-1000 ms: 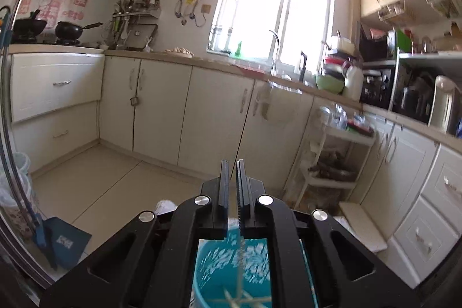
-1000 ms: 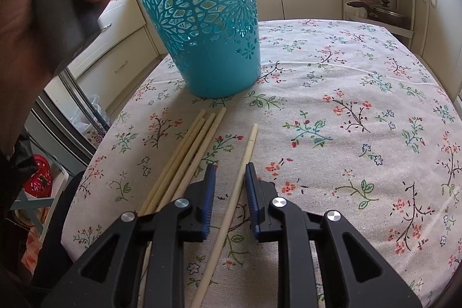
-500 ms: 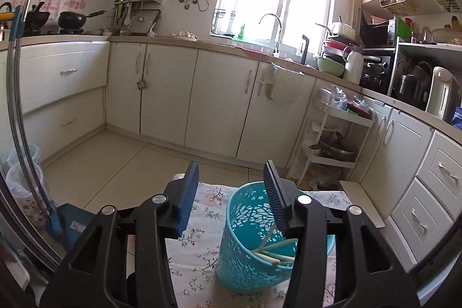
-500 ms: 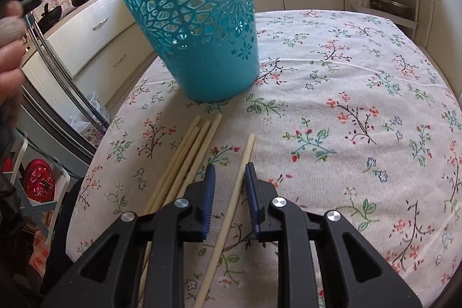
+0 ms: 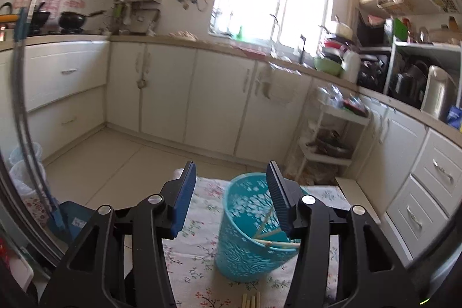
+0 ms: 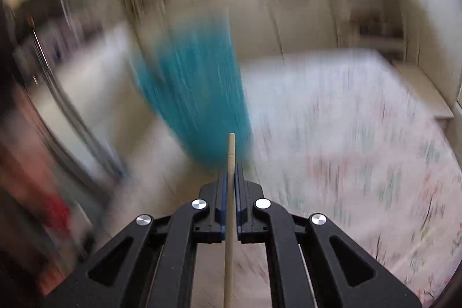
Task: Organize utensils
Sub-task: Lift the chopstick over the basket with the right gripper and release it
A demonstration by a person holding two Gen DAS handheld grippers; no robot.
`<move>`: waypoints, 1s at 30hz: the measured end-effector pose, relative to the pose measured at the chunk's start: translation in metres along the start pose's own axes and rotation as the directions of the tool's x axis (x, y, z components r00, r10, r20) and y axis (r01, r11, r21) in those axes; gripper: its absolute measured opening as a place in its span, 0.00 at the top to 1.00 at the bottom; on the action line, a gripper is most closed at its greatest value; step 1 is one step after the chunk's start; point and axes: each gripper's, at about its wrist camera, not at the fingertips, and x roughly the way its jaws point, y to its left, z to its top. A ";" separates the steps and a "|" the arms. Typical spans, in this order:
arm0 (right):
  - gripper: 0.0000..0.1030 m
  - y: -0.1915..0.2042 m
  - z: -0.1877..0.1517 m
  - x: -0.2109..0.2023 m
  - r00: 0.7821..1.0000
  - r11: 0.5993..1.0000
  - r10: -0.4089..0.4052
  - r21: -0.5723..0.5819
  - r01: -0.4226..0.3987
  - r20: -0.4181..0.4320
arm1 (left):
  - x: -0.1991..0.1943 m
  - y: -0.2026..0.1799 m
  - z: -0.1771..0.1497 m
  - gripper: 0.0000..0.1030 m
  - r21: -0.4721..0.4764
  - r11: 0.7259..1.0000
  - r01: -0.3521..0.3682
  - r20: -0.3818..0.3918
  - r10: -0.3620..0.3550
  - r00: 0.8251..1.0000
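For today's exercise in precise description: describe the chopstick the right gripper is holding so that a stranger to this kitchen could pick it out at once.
Start at the table with the floral tablecloth and the teal cut-out basket on it. In front of that basket, the right gripper is shut on one pale wooden chopstick. Unlike the chopsticks in the basket or lying on the cloth, it is pinched between blue pads, clear of the table.

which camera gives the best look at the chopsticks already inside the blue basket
The left wrist view. It looks down over the rim of the blue basket, so the chopsticks leaning inside show fairly clearly. In the right wrist view the basket is only a motion-blurred blue shape and its inside cannot be seen.
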 end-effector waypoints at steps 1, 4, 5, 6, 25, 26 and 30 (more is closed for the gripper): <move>0.95 0.001 0.014 -0.022 0.989 0.999 0.029 0.039 -0.035 0.143 | -0.004 0.001 0.002 0.53 -0.015 1.000 -0.012 0.016 0.012 1.000; 0.94 0.005 0.041 -0.058 0.906 0.988 -0.008 0.141 -0.058 0.424 | -0.024 0.003 0.009 0.54 -0.074 0.997 -0.031 0.084 0.037 0.996; 0.94 0.005 0.048 -0.061 0.885 0.983 -0.013 0.169 -0.074 0.466 | -0.033 0.002 0.011 0.54 -0.086 0.996 -0.029 0.109 0.038 0.993; 0.94 0.006 0.053 -0.064 0.862 0.977 -0.020 0.193 -0.090 0.506 | -0.039 0.000 0.013 0.54 -0.090 0.996 -0.026 0.127 0.038 0.991; 0.94 0.014 0.088 0.005 0.764 0.970 -0.088 0.228 -0.079 0.640 | -0.063 -0.016 0.012 0.51 -0.078 0.997 0.022 0.200 -0.006 0.980; 0.94 0.015 0.084 0.009 0.776 0.974 -0.086 0.215 -0.065 0.625 | -0.062 -0.016 0.012 0.51 -0.080 0.997 0.021 0.194 -0.005 0.981; 0.94 0.020 0.071 0.017 0.814 0.986 -0.070 0.162 -0.030 0.577 | -0.060 -0.014 0.012 0.51 -0.081 0.997 0.021 0.186 -0.006 0.982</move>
